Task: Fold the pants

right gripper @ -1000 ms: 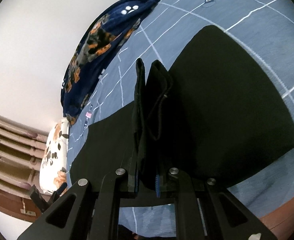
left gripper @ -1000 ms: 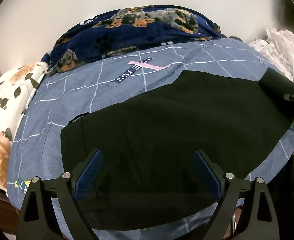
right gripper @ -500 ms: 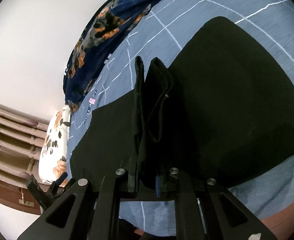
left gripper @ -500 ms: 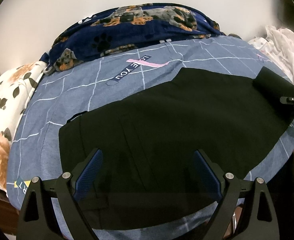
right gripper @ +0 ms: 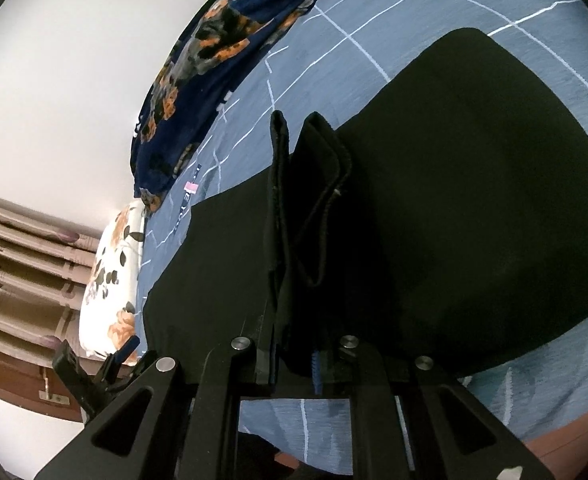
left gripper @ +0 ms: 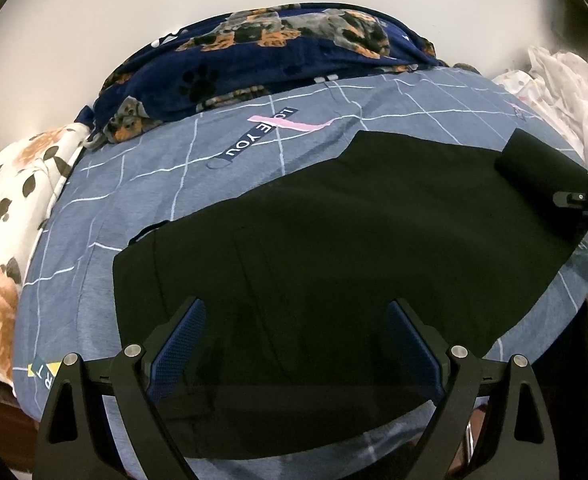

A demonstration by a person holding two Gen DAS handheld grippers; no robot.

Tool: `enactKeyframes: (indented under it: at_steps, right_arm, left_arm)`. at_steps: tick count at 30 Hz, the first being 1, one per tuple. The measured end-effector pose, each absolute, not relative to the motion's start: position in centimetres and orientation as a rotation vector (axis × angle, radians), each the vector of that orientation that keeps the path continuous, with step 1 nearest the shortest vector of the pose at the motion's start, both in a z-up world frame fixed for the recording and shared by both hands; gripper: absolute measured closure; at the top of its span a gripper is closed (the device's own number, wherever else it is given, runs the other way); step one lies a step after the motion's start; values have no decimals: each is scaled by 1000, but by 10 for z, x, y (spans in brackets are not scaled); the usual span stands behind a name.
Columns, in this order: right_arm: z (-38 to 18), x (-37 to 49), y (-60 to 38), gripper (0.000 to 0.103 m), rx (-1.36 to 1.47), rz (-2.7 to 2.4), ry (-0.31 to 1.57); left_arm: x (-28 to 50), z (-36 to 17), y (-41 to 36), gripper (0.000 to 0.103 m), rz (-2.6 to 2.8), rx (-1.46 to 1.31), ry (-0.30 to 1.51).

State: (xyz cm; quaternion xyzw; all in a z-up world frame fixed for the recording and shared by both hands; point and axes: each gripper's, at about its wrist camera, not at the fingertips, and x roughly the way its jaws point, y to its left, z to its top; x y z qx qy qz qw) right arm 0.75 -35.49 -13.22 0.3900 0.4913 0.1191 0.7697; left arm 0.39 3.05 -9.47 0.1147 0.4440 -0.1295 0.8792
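Left wrist view: the left gripper (left gripper: 296, 344) fills the bottom of the frame with its 2 blue-padded fingers (left gripper: 180, 338) spread wide and nothing between them. It hangs over the near edge of the black pants (left gripper: 334, 248), which lie flat across the middle of the frame on the blue grid-patterned bedsheet (left gripper: 154, 184). At the right edge, a bunched end of the pants rises off the sheet into the right gripper (left gripper: 582, 200). A navy dog-print blanket (left gripper: 278, 56) is heaped at the top, and a floral pillow (left gripper: 6, 208) sits at the left.

Right wrist view: the right gripper (right gripper: 294, 364), bottom centre, is pressed together on a thick stack of pant layers that stands up the middle of the frame. The rest of the pants spreads away to the upper right and left.

Risk, as I judge it: only 1 end is pinched, so carrying it over may drag the free end along the sheet and skew the fold. The thick bundle could also slip a layer, leaving uneven edges.
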Motion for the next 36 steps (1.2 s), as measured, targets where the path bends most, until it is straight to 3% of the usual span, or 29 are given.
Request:
enactKeyframes:
  at_steps: [36]
  right_arm:
    - [-128,13,-328,89,786,305,1093]
  left_arm:
    - [4,-96,28,11,-273,240,936]
